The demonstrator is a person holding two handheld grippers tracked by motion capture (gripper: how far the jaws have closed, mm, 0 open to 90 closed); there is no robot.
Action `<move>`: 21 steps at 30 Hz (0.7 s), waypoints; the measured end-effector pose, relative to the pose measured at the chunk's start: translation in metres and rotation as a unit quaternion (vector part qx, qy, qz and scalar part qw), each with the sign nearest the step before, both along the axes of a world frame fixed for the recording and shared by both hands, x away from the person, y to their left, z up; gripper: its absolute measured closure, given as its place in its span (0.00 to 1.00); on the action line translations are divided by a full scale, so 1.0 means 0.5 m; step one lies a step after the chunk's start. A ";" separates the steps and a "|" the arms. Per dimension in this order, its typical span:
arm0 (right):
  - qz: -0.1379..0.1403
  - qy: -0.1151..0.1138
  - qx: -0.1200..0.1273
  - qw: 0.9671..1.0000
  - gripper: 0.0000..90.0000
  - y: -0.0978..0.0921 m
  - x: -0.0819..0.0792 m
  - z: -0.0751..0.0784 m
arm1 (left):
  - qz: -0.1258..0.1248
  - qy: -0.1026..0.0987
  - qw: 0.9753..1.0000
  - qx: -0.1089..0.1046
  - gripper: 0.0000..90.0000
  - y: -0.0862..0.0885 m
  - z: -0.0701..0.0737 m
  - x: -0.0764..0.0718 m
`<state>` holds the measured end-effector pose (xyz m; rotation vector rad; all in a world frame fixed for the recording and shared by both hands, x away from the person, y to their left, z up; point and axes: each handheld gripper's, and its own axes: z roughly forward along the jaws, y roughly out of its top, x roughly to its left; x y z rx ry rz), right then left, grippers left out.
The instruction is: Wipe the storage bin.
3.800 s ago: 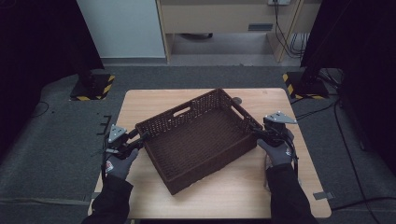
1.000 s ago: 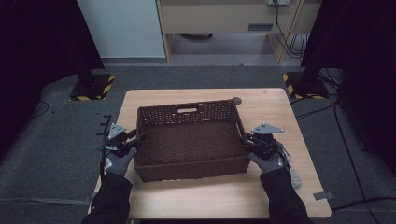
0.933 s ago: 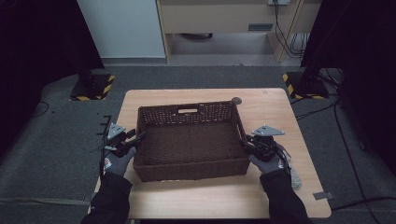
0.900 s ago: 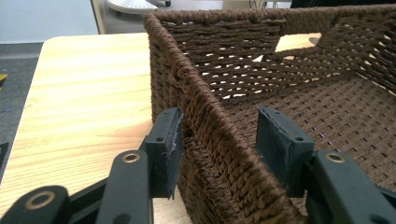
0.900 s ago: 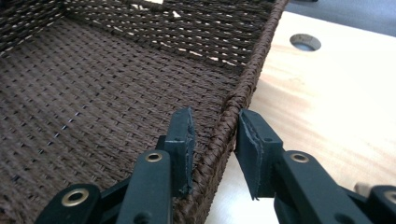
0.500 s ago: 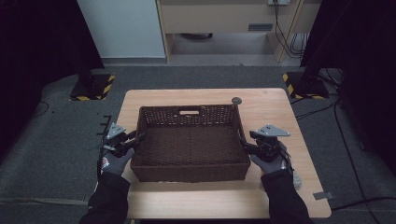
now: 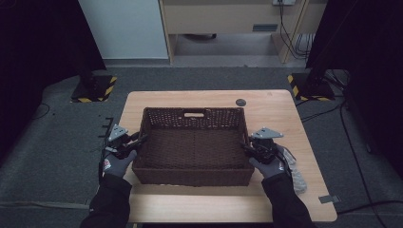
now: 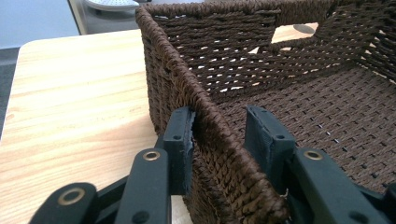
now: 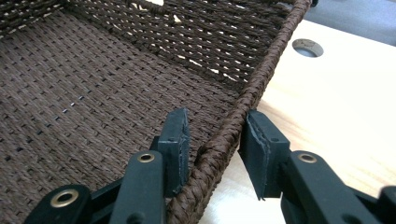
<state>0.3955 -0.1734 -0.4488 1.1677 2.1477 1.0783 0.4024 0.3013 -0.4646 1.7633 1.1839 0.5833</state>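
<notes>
A dark brown woven basket (image 7: 192,176) sits empty on the wooden table (image 7: 204,204), square to its edges. My left gripper (image 7: 139,140) straddles the basket's left wall, one jaw outside and one inside. In the left gripper view the gripper (image 8: 219,126) stands open, with the rim (image 8: 187,84) between its jaws and a gap at the inner jaw. My right gripper (image 7: 247,148) straddles the right wall the same way. In the right gripper view it (image 9: 215,133) is open, with the rim (image 9: 271,56) running between the jaws and space on both sides.
A round cable hole (image 7: 241,102) is in the table behind the basket. A clear crumpled plastic piece (image 7: 294,173) lies by the right hand. Bare tabletop runs along the near edge. Stands with striped feet (image 7: 95,90) are on the floor beyond.
The basket has turned from a diagonal to square with the table and has come toward the near edge. Both hands moved with it.
</notes>
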 end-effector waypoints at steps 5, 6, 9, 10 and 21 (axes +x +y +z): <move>0.008 0.003 0.004 1.000 0.69 0.004 -0.023 0.001 | -0.001 0.003 1.000 0.005 0.68 0.007 0.002 -0.019; 0.007 0.006 0.006 1.000 0.68 0.005 -0.024 0.001 | 0.000 0.005 1.000 0.005 0.67 0.007 0.002 -0.022; 0.008 0.010 0.018 1.000 0.59 0.003 -0.021 0.004 | 0.001 0.008 1.000 0.008 0.66 0.007 0.003 -0.023; 0.012 0.005 0.021 1.000 0.56 0.001 -0.021 0.007 | 0.000 0.006 1.000 0.013 0.66 0.006 0.003 -0.023; -0.030 -0.052 0.084 0.995 0.43 -0.094 -0.041 0.058 | 0.002 0.008 1.000 0.014 0.61 0.007 0.003 -0.021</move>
